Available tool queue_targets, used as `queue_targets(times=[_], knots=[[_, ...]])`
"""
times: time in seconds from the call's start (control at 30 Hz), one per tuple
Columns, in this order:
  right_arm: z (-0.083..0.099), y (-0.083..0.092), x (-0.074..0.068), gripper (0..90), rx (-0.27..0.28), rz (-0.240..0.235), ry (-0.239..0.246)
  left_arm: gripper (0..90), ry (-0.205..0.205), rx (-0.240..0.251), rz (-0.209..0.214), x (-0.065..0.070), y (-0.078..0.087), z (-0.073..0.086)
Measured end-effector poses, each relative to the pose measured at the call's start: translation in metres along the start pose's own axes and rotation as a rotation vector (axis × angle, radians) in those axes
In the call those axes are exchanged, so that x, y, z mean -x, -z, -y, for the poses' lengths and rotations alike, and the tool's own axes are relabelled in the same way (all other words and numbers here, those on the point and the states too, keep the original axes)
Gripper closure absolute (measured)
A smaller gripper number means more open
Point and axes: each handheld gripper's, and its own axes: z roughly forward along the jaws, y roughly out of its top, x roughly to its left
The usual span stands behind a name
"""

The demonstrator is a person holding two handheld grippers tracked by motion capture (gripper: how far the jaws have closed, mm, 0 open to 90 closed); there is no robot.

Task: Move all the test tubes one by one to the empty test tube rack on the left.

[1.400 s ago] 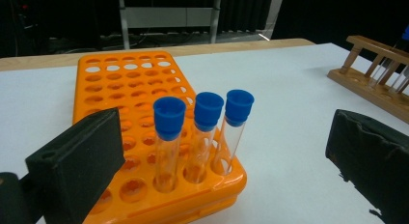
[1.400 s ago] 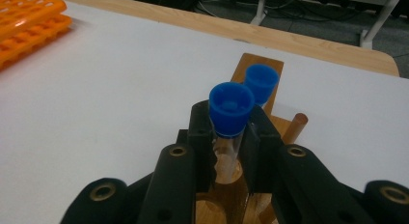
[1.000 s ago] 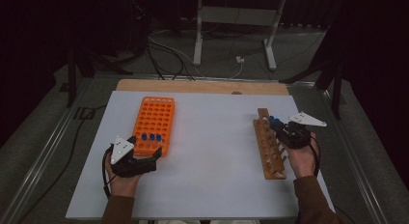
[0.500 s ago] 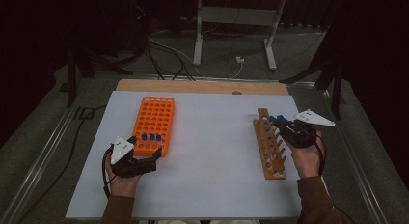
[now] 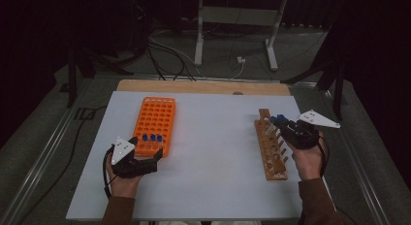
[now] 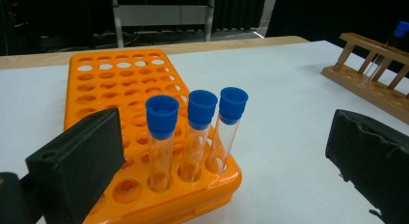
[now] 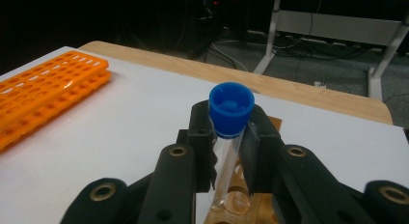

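Observation:
An orange tube rack [image 5: 157, 119] lies at the left of the white table, with three blue-capped clear tubes [image 5: 151, 137] upright in its near row. My left gripper [image 5: 147, 151] stands open at the rack's near end. In the left gripper view its jaws sit wide apart on either side of the tubes [image 6: 195, 132] and do not touch them. My right gripper [image 5: 281, 122] is shut on a blue-capped tube [image 7: 230, 113] just below the cap. The tube is tilted, with its lower end at a hole near the far end of the wooden rack [image 5: 271, 154].
The table's wooden far edge [image 5: 203, 87] borders a dark floor with cables and a metal stand [image 5: 232, 21]. Open white tabletop [image 5: 213, 142] lies between the two racks. The wooden rack [image 6: 371, 79] is at the far right in the left gripper view.
My right gripper has shifted slightly to the right with the tube in it. The left gripper has kept still.

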Motion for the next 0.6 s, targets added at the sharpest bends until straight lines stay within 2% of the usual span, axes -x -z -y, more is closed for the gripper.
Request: queue_targets(times=[0.1, 0.2, 0.37, 0.6], knots=[[0.000, 0.000, -0.004, 76.8, 0.000, -0.024, -0.001, 1.0, -0.002, -0.001, 0.001, 0.000, 0.000, 0.000], [0.000, 0.001, -0.007, 76.8, 0.016, -0.076, -0.032, 1.0, -0.004, -0.003, 0.002, 0.000, 0.000, 0.000], [0.001, 0.001, -0.018, 76.8, 0.009, -0.086, 0.014, 1.1, -0.005, -0.003, 0.002, 0.000, 0.000, 0.000], [0.003, -0.002, -0.026, 76.8, 0.002, -0.110, 0.025, 1.1, -0.013, 0.008, 0.015, 0.004, 0.001, -0.005]])
